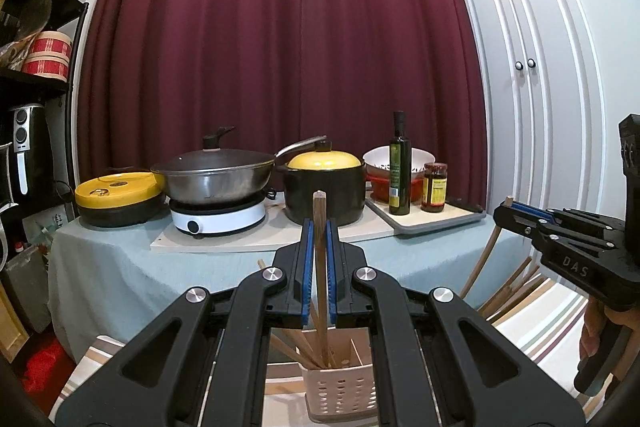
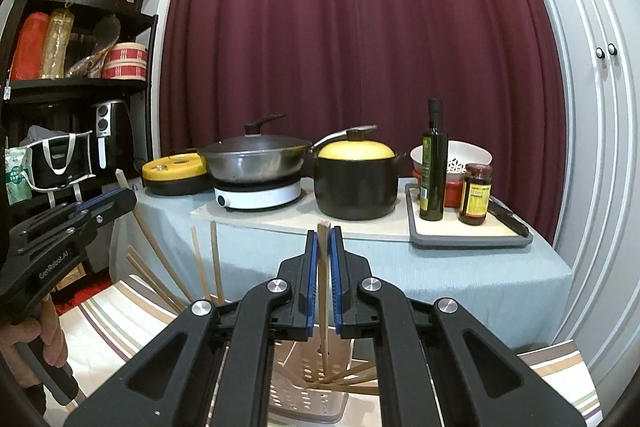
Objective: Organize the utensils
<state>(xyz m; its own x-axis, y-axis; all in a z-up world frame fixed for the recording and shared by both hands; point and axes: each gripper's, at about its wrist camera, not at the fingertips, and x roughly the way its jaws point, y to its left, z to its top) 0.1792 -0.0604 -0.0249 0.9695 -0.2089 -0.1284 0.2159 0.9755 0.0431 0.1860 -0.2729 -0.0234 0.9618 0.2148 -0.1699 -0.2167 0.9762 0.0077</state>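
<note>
2 tools, left tool (image 1: 319, 227) and right tool (image 2: 323, 239), each pinch 1 chopstick (image 1: 320, 211) above the holder (image 1: 340, 393).

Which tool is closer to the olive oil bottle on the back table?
Right. The right tool hangs over the utensil basket on the bottle's side; the left tool, also above the basket, sits farther toward the shelf side.
</note>
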